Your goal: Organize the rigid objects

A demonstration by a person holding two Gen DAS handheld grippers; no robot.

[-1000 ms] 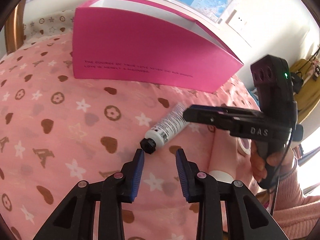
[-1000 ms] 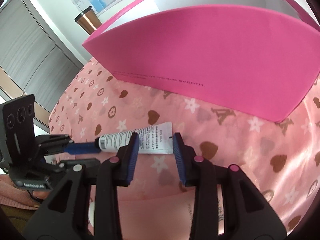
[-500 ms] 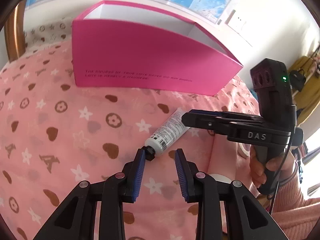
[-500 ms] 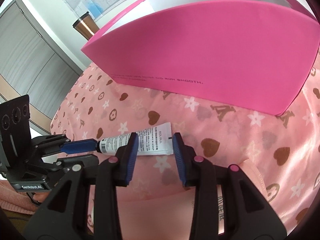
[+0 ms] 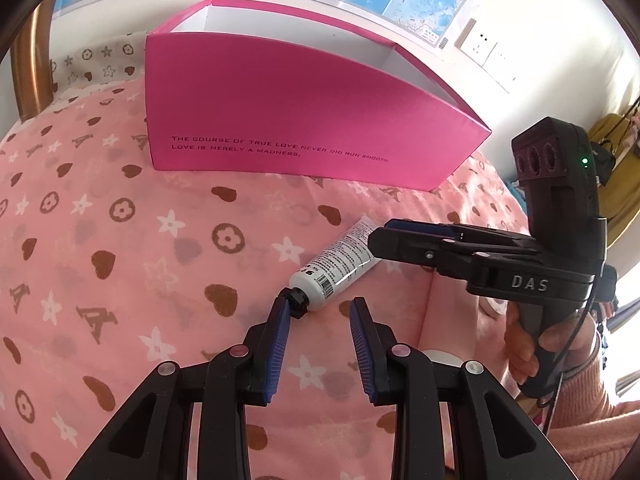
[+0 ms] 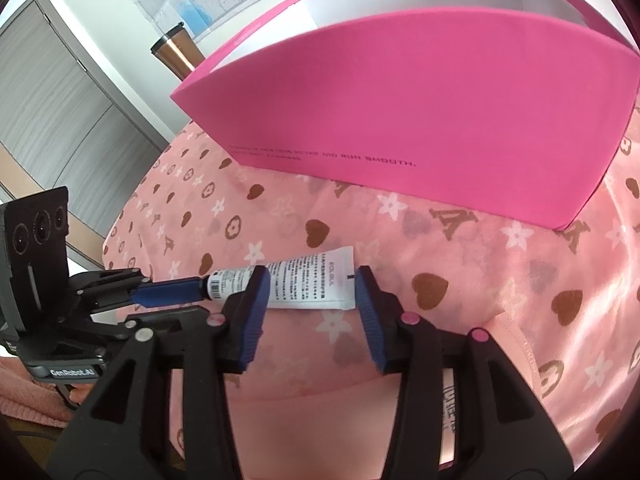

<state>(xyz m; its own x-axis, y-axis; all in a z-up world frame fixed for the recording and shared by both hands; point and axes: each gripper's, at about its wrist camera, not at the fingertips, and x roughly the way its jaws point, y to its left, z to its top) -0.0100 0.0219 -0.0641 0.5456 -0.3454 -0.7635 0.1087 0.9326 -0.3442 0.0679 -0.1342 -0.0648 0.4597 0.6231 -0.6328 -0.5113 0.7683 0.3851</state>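
Where claws gape: tube (image 6: 298, 285) between.

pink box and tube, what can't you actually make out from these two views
- Pink box contents: the front wall hides the floor in both wrist views.
- Tube cap: in the right wrist view the left gripper covers it.
- Tube's crimped end: in the left wrist view the right gripper crosses over it.
- Tube's print: too small to read.

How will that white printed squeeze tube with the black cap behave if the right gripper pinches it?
The white printed squeeze tube looks soft-walled, so it probably dents between the open right gripper pads. Its flat crimped end should limit rolling. Lying on the pink patterned cloth, it may sink rather than slide.
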